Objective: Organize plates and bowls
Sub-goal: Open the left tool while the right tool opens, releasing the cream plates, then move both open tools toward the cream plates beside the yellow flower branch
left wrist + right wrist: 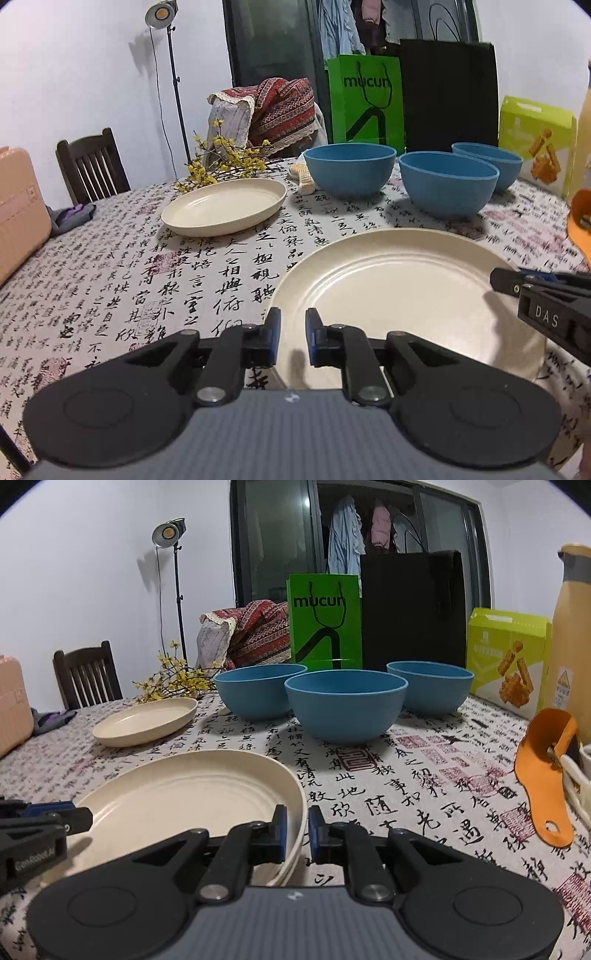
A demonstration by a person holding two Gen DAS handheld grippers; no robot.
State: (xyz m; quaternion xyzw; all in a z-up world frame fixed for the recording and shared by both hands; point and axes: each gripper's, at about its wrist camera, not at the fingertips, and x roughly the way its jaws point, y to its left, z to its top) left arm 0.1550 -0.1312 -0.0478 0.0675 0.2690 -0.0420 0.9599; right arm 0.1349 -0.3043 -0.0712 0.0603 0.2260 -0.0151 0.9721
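Note:
A near cream plate (399,291) lies in front of both grippers; it also shows in the right wrist view (184,797), where a second rim shows under it. My left gripper (293,338) straddles its left rim, jaws slightly apart. My right gripper (297,830) straddles its right rim, jaws slightly apart. A second cream plate (225,206) lies further back left (146,720). Three blue bowls stand at the back: left (349,168), middle (447,182), right (491,162).
A green bag (365,98), a black bag (448,92) and a yellow-green box (535,136) stand behind the bowls. Yellow flowers (225,162) lie by the far plate. An orange tool (546,771) and a tall bottle (570,627) are at the right.

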